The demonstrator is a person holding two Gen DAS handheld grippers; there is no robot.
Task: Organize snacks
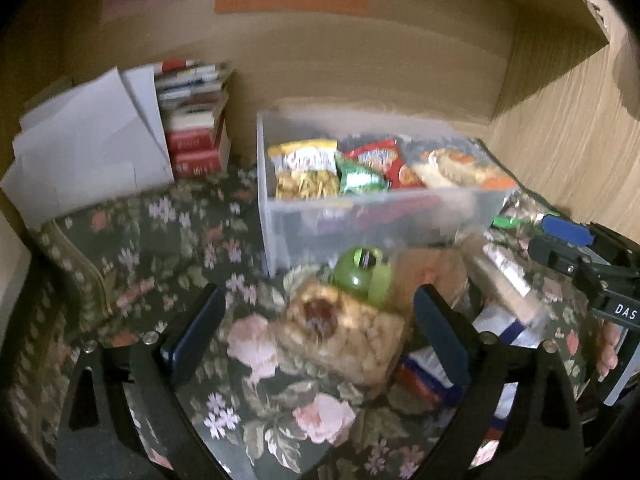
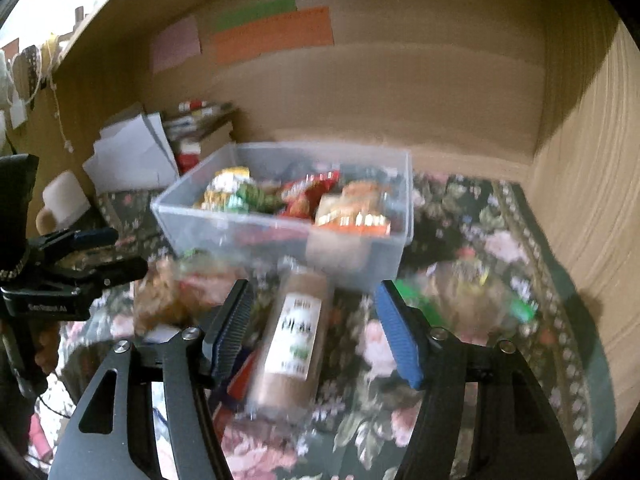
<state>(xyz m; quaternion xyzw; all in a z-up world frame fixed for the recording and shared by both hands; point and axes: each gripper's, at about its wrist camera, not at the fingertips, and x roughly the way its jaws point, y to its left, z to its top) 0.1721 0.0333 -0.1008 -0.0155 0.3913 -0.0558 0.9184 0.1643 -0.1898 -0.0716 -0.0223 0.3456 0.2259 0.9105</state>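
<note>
In the left wrist view, we are holding the left gripper (image 1: 316, 320) wide open over the floral cloth (image 1: 168, 240), gripping nothing. A pastry pack (image 1: 344, 332) with a dark red centre is lying between the spread fingers, touching neither as far as we can tell. Just beyond it a green-topped cup (image 1: 360, 276) is resting against the front of the clear bin (image 1: 280, 216), where a yellow bag (image 1: 306, 172), a green packet (image 1: 358, 178) and a red bag (image 1: 384, 160) are lying; motion blur is smearing their print beyond reading. More packs to the right are sitting half hidden behind the right-hand finger. The right gripper (image 1: 560, 240) is entering at the right edge, mostly cut off. A white folder (image 1: 92, 148) and a stack of boxes (image 1: 192, 120) are standing at the back left.

In the right wrist view, we are holding the right gripper (image 2: 316, 320) wide apart too, closed on nothing. A brown cookie roll (image 2: 292, 336) is lying lengthwise between the fingers, its label too blurred to read. The bin (image 2: 192, 224) is sitting just beyond it. A green-edged bag (image 2: 472, 296) to the right is showing only as a smear. The left gripper (image 2: 96, 252) is poking in from the left edge, and from here we cannot tell how far open it is.
</note>
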